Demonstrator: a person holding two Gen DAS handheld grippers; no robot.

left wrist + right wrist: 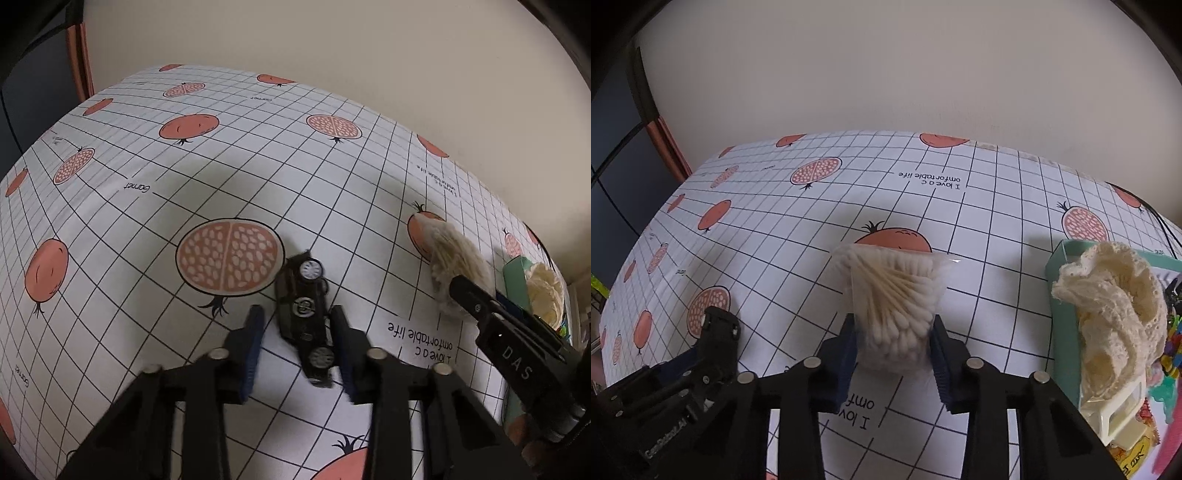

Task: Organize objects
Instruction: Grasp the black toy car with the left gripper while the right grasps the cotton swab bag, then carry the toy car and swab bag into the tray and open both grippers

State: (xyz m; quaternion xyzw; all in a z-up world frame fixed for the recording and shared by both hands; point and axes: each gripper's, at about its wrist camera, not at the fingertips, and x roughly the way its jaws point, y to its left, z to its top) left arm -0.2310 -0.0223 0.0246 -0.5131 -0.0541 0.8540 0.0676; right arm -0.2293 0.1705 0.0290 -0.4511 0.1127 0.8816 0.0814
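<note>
In the left wrist view, the left gripper [297,332] is closest, with its two black arms and blue finger pads spread apart. A small black toy car with silver wheels [304,317] lies on its side between them. The right pad looks like it touches the car, but there is a gap on the left side, so the tongs are wide and not squeezing it. The car rests on the white tablecloth with black grid lines and orange pomegranate pictures [147,221].

In the right wrist view, the right gripper [894,343] is pinched on a clear plastic bag full of white cotton swabs [894,306]. Both blue pads press the bottom of the bag, and the bag sticks up and away from the tongs.

A little farther to the right sits a teal green box [1062,295]. A cream lace cloth [1115,306] hangs over its edge, and some colourful small things lie inside that are too hard to make out. Beyond the table stands a plain beige wall [886,74].
</note>
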